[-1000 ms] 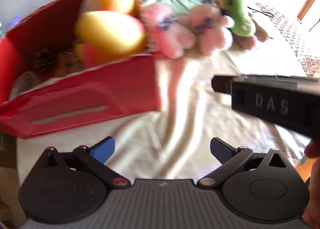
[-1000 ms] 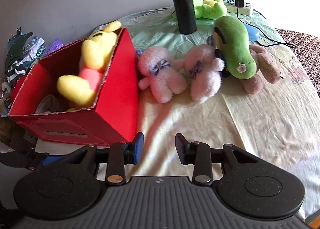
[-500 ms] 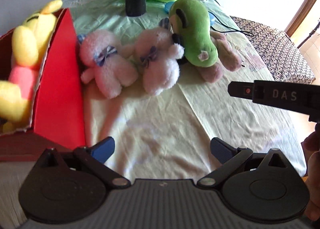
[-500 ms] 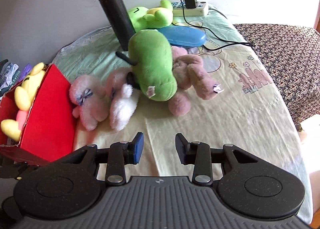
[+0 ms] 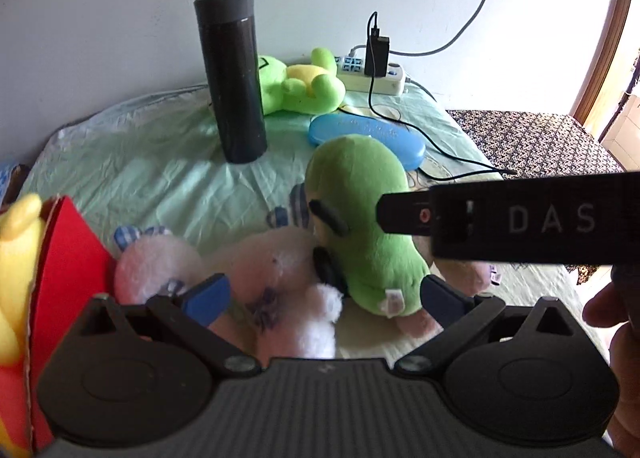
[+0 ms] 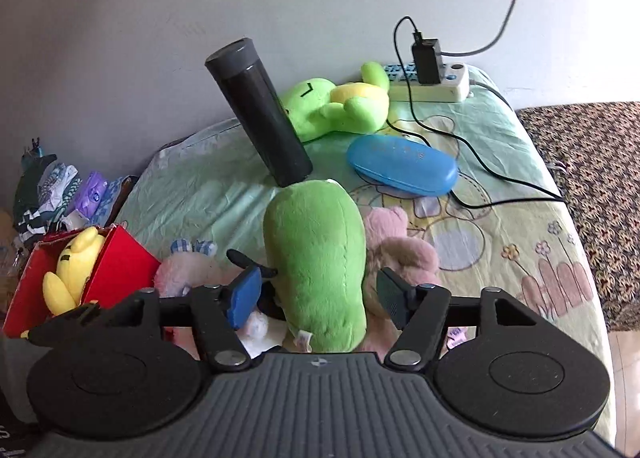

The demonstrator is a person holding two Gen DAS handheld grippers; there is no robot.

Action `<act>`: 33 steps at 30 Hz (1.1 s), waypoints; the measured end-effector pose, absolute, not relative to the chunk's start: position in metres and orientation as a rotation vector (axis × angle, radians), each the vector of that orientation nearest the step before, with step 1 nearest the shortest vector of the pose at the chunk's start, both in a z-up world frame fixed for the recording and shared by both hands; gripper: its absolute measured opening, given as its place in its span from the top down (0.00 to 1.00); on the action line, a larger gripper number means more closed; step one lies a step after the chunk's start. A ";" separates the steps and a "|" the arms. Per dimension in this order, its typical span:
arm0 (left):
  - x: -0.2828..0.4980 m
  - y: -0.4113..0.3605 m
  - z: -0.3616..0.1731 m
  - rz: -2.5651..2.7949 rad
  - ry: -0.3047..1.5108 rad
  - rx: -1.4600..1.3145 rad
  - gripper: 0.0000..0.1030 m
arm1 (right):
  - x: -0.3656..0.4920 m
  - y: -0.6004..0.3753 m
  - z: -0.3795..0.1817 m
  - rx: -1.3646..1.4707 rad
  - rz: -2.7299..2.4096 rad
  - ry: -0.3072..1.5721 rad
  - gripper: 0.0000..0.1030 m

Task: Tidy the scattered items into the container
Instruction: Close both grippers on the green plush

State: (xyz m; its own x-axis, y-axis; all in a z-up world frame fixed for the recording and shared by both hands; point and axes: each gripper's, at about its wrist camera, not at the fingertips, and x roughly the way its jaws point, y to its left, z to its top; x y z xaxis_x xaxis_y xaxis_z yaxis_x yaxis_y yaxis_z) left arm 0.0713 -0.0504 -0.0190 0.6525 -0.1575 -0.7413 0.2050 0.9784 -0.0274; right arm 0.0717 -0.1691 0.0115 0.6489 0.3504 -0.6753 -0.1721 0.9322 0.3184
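Note:
A green plush (image 6: 316, 258) lies on a brownish-pink plush (image 6: 400, 254) beside two pink plush toys (image 5: 276, 270). My right gripper (image 6: 318, 292) is open, its jaws on either side of the green plush (image 5: 360, 218). My left gripper (image 5: 324, 296) is open and empty, just above the pink toys. The red box (image 6: 120, 270) at the left holds a yellow plush (image 6: 74, 270); the box also shows in the left wrist view (image 5: 64, 258).
A tall black flask (image 5: 234, 74) stands behind the toys. A green frog plush (image 6: 340, 106), a blue case (image 6: 400, 168) and a power strip (image 6: 428, 80) with cables lie at the back. Clutter (image 6: 60, 186) sits off the table's left edge.
Both grippers have moved forward and right from the red box to the toys. My right gripper's jaws have opened wider and now straddle the green plush.

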 end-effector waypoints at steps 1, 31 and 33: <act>0.075 -0.053 -0.021 -0.208 0.830 0.067 0.03 | 0.076 -0.168 0.011 0.228 0.311 0.814 0.31; 0.104 -0.105 -0.046 -0.333 0.788 0.146 0.37 | 0.120 -0.222 -0.023 0.491 0.434 0.882 0.48; 0.099 -0.102 -0.042 -0.331 0.788 0.129 0.37 | 0.116 -0.219 -0.019 0.477 0.439 0.878 0.49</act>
State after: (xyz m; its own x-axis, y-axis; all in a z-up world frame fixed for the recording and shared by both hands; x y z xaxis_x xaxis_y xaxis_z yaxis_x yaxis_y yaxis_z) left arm 0.0986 -0.1018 -0.0423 0.6572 -0.2440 -0.7132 0.3391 0.9407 -0.0094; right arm 0.1155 -0.2185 -0.0191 0.5642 0.5463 -0.6191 -0.1674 0.8100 0.5621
